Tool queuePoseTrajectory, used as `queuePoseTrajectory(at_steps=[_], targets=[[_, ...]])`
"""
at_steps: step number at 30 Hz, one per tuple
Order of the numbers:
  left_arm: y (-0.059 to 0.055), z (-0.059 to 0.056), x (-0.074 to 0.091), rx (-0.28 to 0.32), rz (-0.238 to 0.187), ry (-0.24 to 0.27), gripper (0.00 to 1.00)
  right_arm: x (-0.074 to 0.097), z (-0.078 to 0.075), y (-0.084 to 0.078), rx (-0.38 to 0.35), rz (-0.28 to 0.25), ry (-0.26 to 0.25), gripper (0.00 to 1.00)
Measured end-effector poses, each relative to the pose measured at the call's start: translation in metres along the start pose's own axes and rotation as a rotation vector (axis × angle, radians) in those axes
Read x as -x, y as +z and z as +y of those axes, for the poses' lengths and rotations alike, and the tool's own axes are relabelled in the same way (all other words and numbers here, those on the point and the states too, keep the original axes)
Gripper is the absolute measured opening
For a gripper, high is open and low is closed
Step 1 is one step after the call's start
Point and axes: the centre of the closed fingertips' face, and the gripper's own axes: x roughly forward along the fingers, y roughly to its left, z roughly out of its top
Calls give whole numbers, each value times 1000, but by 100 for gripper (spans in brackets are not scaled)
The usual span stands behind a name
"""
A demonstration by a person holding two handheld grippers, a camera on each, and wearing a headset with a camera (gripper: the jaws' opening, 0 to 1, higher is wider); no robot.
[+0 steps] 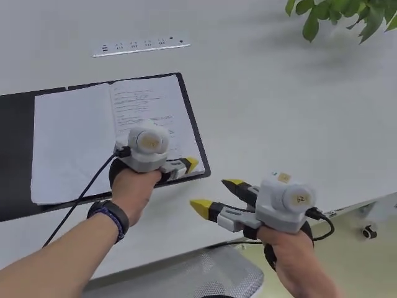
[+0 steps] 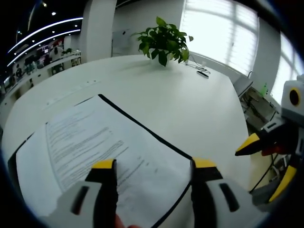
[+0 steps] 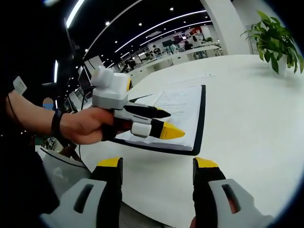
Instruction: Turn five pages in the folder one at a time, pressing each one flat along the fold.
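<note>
A wide stretch of bare table is left open right of the folder, as far as the plant at the far right. The far side is bounded by a power strip. The folder's near right corner is occupied by the left gripper, with the right gripper held just right of it.

White bench. A socket strip is set flush in its top, well in from the near edge. A leafy green plant stands toward the far right corner, with a dark cable lying near it. A grey mesh chair sits below the near edge, and a castor rests on the floor beyond the right edge.
</note>
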Motion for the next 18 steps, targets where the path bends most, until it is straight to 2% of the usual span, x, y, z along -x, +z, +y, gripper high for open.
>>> queuePoseTrajectory(at_steps=[4, 7, 9, 10, 11, 13, 18], targets=[[-3, -3, -8, -28, 15, 16, 65, 1, -2, -2, -2, 6, -2, 58], [-14, 2, -13, -55, 45, 49, 64, 2, -3, -3, 1, 11, -6, 58], [-16, 2, -15, -80, 48, 53, 65, 2, -3, -3, -1, 11, -6, 58], [-16, 2, -16, -97, 53, 51, 66, 3, -4, -3, -3, 10, -8, 58], [-18, 3, -16, -150, 68, 55, 67, 3, -4, -3, -5, 10, -7, 58], [-18, 4, -16, -117, 55, 52, 67, 3, -4, -5, -4, 15, -8, 58], [-19, 8, -13, -115, 60, 46, 63, 1, -3, -5, -6, 15, -4, 58]])
